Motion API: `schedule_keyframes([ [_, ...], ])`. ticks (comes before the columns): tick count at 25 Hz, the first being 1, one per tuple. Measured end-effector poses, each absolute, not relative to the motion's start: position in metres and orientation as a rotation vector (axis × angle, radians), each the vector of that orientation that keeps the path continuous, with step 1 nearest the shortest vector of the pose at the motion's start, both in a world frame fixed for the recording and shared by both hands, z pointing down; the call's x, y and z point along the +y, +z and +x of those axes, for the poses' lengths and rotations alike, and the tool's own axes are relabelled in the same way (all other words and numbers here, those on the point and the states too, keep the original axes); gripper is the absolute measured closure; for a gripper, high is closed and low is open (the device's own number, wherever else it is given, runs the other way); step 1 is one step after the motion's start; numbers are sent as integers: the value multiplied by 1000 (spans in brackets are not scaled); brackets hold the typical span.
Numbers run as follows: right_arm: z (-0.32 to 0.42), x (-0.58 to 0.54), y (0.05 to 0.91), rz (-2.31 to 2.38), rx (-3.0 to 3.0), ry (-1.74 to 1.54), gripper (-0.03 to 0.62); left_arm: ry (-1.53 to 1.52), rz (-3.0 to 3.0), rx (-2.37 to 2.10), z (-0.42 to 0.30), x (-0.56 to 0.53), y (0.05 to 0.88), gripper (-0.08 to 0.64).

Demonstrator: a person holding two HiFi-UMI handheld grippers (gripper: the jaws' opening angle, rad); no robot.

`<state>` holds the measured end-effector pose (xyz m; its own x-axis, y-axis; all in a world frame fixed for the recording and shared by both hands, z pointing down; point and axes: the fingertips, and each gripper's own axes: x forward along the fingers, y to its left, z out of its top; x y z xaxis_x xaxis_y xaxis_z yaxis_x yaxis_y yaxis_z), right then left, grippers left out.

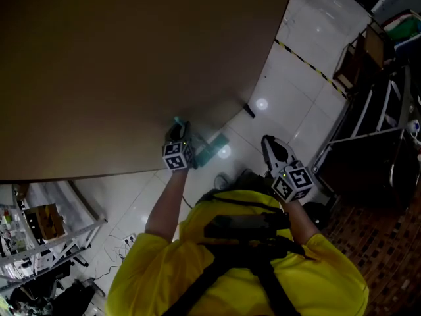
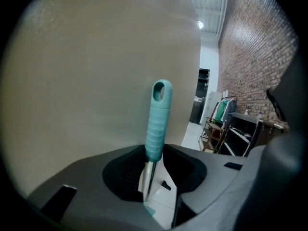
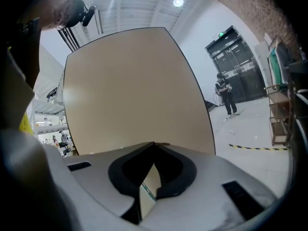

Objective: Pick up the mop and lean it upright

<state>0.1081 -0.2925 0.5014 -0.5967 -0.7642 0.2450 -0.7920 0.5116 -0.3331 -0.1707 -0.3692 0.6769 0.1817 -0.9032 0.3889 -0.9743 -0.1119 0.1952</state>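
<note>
The mop stands nearly upright against a big tan panel (image 1: 118,64). Its teal handle grip (image 2: 159,119) rises between my left gripper's (image 2: 155,150) jaws, which close on it where the grip meets the metal shaft. In the head view the left gripper (image 1: 177,129) is at the panel's lower edge, with the teal mop head (image 1: 212,150) on the white floor just right of it. My right gripper (image 1: 268,142) hangs apart to the right, jaws together and empty. In its own view the right gripper (image 3: 154,146) has its tips meeting in front of the panel (image 3: 134,90).
Black-and-yellow floor tape (image 1: 306,61) runs across the tiles at the back right. Dark shelving and racks (image 1: 375,130) stand on the right, a cluttered rack (image 1: 39,236) at lower left. A small dark object (image 1: 248,110) lies by the panel's corner. A person (image 3: 225,95) stands far off.
</note>
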Motion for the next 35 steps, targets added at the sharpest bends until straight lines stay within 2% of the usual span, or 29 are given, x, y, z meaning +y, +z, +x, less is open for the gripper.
schedule_keyframes([
  [5, 107, -293, 507, 1357, -2680, 673, 586, 280, 1922, -1824, -171, -362, 683, 434],
  [14, 96, -296, 508, 1278, -2697, 670, 585, 406, 1679, -1674, -167, -351, 712, 405],
  [24, 93, -304, 504, 1249, -2707, 662, 586, 367, 1631, -1575, -164, -339, 716, 405],
  [30, 104, -307, 482, 1284, -2742, 594, 586, 204, 1867, -1619, -140, -290, 637, 405],
  [35, 108, -304, 464, 1285, -2792, 502, 588, 33, 2142, -1887, -147, -256, 493, 531],
])
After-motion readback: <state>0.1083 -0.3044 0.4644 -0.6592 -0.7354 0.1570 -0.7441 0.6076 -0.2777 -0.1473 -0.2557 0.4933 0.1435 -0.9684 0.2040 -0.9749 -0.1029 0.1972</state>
